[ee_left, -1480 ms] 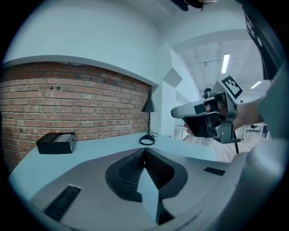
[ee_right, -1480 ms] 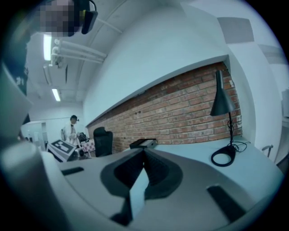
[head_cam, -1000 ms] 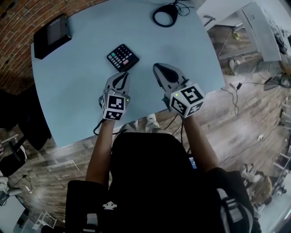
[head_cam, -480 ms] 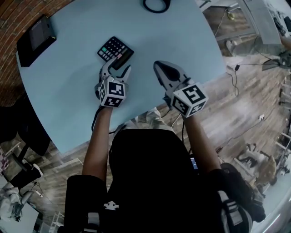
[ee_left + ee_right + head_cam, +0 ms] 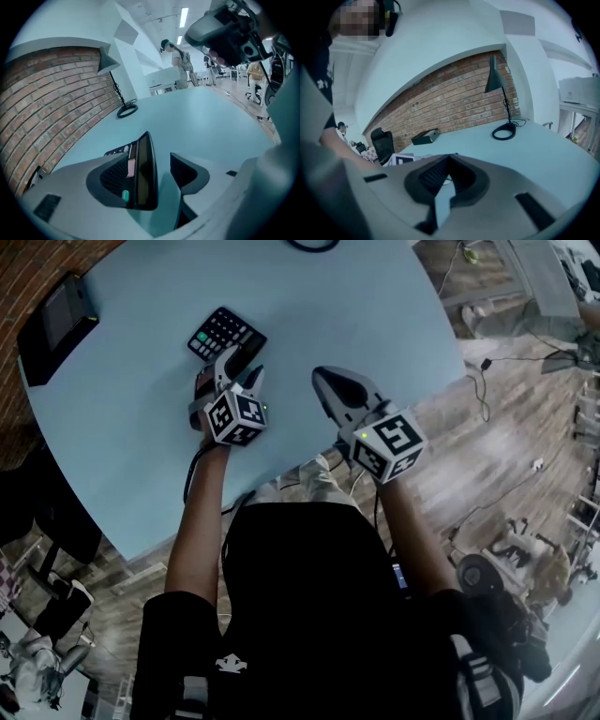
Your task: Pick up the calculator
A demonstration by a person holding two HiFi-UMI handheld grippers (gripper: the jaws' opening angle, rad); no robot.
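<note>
A black calculator with coloured keys lies flat on the light blue table. My left gripper points down at its near end, and its jaws are opening. In the left gripper view the calculator's display edge stands between the jaws of that gripper, close against the left pad and well apart from the right pad. My right gripper hovers to the right of the calculator, its jaws together on nothing.
A black box sits at the table's far left by the brick wall. A desk lamp's ring base with its cable lies at the far side. The table's near edge runs just under both hands, with wooden floor to the right.
My left gripper went forward and down to the calculator, rolled, and its jaws spread from shut to wide around the near end. The right gripper sank slightly.
</note>
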